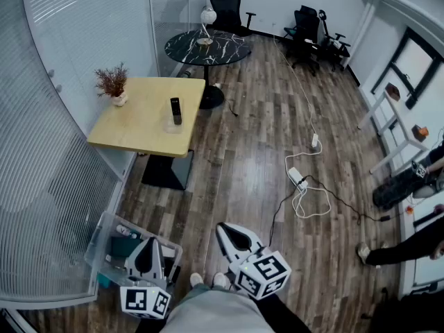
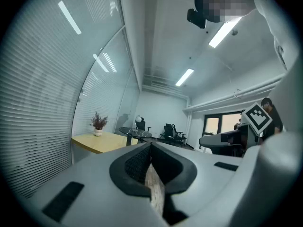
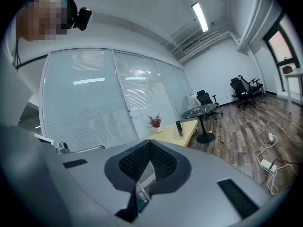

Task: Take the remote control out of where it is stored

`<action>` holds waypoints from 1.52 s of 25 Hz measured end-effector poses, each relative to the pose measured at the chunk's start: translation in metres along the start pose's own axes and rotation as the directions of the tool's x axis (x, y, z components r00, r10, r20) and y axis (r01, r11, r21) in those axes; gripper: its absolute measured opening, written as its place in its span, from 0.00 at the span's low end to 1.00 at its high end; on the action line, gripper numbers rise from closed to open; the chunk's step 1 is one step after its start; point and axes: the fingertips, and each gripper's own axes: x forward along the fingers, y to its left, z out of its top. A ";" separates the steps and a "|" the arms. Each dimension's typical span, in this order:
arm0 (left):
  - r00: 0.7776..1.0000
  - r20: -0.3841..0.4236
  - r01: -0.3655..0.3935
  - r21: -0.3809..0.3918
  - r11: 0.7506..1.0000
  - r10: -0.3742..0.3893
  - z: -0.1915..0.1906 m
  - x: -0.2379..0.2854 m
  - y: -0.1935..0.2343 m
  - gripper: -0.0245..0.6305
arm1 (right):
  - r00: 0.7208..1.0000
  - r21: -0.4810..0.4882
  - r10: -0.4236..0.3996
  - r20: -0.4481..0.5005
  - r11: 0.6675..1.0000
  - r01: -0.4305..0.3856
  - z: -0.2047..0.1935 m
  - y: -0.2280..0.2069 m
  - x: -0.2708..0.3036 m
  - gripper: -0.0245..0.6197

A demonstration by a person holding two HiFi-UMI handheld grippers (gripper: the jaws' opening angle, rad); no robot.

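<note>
two tables [image 1: 139,127] [image 1: 225,49], one remote [image 1: 175,110], one plant [image 1: 112,82], one bin [image 1: 97,250].

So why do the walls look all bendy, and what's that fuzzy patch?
Head view: the wide lens bends the blinds. Left gripper view: same bend, a glaring ceiling light, and the patch was added afterwards to hide a face. Right gripper view: same bend and patch, dark corners.

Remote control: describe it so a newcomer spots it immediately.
Find the pale wooden table beside the curved glass wall. The remote control stands upright near its right edge: a slim black bar, unlike the potted plant at the far corner.
</note>
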 end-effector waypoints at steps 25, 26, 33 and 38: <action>1.000 0.008 -0.001 0.027 1.000 0.001 0.005 -0.011 0.017 0.05 | 0.999 0.032 -0.035 -0.001 0.999 0.035 -0.007 0.008 0.009 0.04; 1.000 0.011 -0.001 0.034 0.999 0.000 0.006 -0.012 0.019 0.05 | 0.999 0.030 -0.037 -0.001 0.999 0.037 -0.007 0.009 0.010 0.04; 1.000 0.017 0.010 0.028 1.000 -0.011 0.009 -0.016 0.034 0.05 | 0.999 0.027 -0.044 0.013 0.999 0.044 -0.005 0.023 0.024 0.04; 1.000 0.005 0.028 0.025 0.999 -0.028 0.007 -0.011 0.041 0.05 | 0.998 0.026 -0.054 0.025 0.998 0.053 -0.005 0.026 0.032 0.04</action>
